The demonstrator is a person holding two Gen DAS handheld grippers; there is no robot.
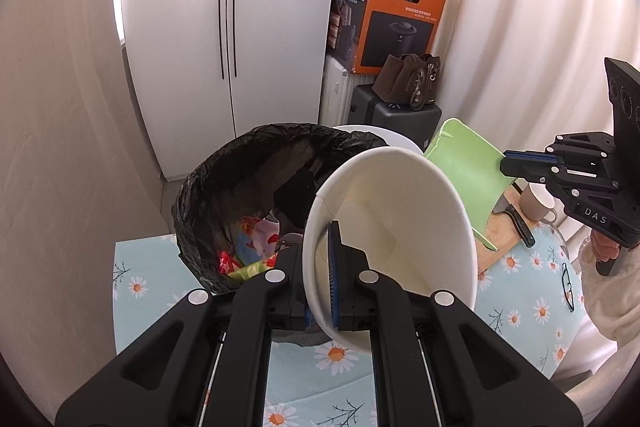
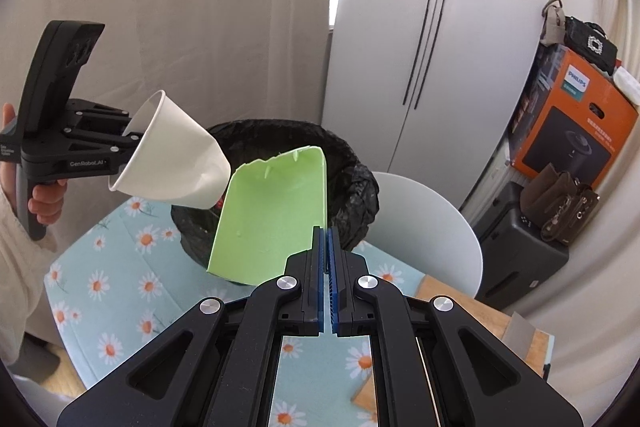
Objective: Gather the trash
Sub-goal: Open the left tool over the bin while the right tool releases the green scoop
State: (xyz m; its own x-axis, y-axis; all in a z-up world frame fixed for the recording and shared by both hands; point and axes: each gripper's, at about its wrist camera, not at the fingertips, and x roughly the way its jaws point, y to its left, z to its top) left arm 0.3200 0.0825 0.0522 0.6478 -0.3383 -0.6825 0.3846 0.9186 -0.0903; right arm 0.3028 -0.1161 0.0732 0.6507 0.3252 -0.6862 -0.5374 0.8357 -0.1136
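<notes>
My left gripper (image 1: pixel 320 267) is shut on the rim of a white paper cup (image 1: pixel 400 227), one finger inside and one outside. The cup lies tilted on its side, its base towards a trash bin lined with a black bag (image 1: pixel 248 179). The bin holds colourful wrappers (image 1: pixel 248 251). In the right wrist view the cup (image 2: pixel 176 155) hangs at the bin's (image 2: pixel 356 187) left rim. My right gripper (image 2: pixel 326 243) is shut on the edge of a torn green plastic piece (image 2: pixel 272 215), held tilted over the bin. The piece (image 1: pixel 468 163) also shows in the left wrist view.
The bin stands on a round table with a daisy-print cloth (image 2: pixel 120 267). A wooden cutting board (image 1: pixel 500 239), a knife (image 1: pixel 520 223) and a beige mug (image 1: pixel 536 203) are at its right side. A white chair back (image 2: pixel 432 227), wardrobe, boxes and bags stand behind.
</notes>
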